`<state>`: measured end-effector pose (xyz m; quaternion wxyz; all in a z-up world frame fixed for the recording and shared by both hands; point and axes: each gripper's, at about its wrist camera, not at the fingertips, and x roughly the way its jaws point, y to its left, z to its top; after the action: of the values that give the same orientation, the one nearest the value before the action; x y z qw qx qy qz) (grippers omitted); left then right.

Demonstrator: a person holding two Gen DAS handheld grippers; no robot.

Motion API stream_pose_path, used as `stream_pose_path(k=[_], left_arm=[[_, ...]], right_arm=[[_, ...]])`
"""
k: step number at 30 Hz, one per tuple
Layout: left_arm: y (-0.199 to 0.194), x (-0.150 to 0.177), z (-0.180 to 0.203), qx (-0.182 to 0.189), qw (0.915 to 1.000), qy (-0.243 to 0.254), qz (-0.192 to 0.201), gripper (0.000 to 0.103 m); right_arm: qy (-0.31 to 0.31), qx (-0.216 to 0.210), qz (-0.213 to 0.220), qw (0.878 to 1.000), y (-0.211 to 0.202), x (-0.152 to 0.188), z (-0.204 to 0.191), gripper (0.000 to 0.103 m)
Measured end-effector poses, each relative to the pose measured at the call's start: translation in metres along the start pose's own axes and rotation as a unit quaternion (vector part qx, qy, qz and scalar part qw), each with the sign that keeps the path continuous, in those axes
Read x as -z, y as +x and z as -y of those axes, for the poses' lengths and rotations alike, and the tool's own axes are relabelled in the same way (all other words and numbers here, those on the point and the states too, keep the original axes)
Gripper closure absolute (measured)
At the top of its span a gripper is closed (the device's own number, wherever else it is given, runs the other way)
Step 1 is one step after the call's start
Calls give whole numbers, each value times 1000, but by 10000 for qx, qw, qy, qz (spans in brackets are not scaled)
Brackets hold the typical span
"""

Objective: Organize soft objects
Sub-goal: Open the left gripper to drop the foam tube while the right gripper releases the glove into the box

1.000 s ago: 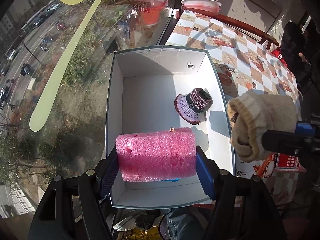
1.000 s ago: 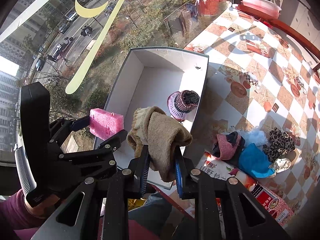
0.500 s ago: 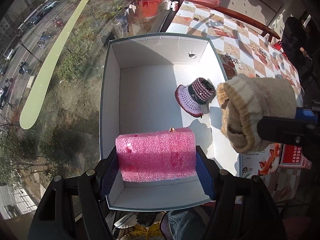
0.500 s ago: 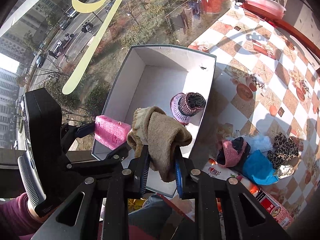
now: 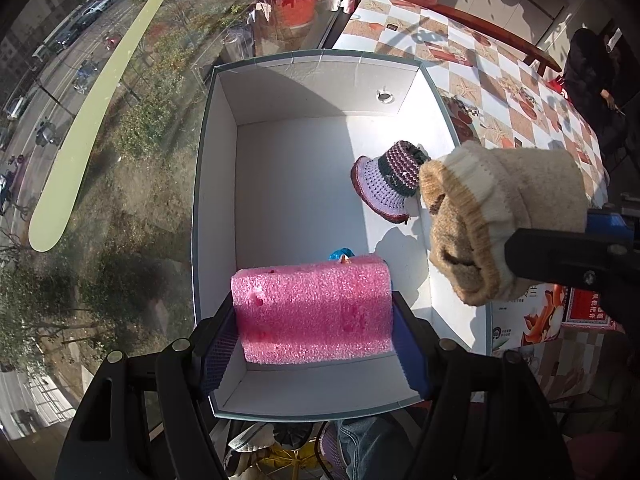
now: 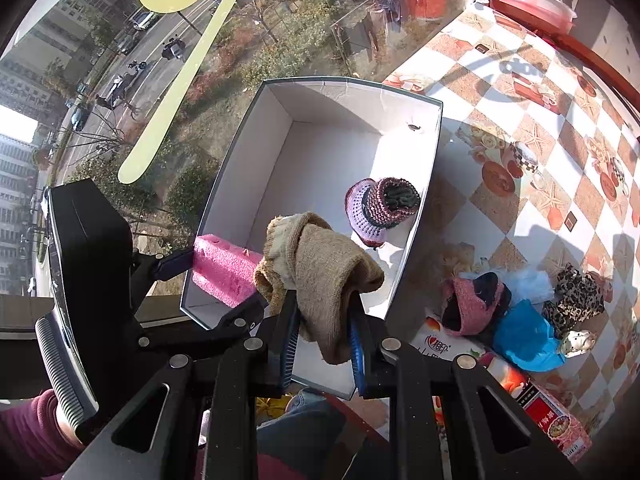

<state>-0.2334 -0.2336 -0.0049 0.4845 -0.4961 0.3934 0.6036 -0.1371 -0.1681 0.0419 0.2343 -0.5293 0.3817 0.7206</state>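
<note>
Nearest us, our left gripper [image 5: 314, 340] pinches the pink foam block [image 5: 312, 312] between its blue pads, held over the near end of the white box [image 5: 212, 184]. Our right gripper [image 6: 322, 344] clamps the tan knitted sock [image 6: 320, 264] above the box's near right rim. Farther in, a crocheted purple hat [image 5: 386, 184] lies on the box floor against the right wall. Beyond, on the checked tablecloth [image 6: 532, 128] right of the box, a pile of soft things [image 6: 516, 308] sits.
</note>
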Motion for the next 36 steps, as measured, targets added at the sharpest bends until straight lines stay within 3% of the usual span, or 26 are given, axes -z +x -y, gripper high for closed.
stream_pose_path(k=[17,25,27,28,29,30,31,36], left_arm=[[1,1,0,-46,9999,50,-81,28],[1,5,3,127,9997,77,-171,24],[-3,6,3,240,9997,50,-37,21],[-7,5,2,306,9995,25,102,18],[-12,5,2,359,9990,2,255,16],[-15,5,2,367,9987,-9,349,4],[-17,4,1,385,9984,-26,413,0],[1,0,10,508,9981,107,327,0]], right_arm=[[37,-33,12,10000,0,1,0,79],[122,-103,43,9999,-3,2,2,78],[183,-122,67,9997,-4,3,4,58],[211,-176,77,9996,-5,4,6,23],[250,-224,156,9993,-9,4,7,0],[282,-224,232,9991,-13,5,9,0],[307,-175,271,9990,-16,6,10,0],[818,-98,451,9956,-44,15,45,0]])
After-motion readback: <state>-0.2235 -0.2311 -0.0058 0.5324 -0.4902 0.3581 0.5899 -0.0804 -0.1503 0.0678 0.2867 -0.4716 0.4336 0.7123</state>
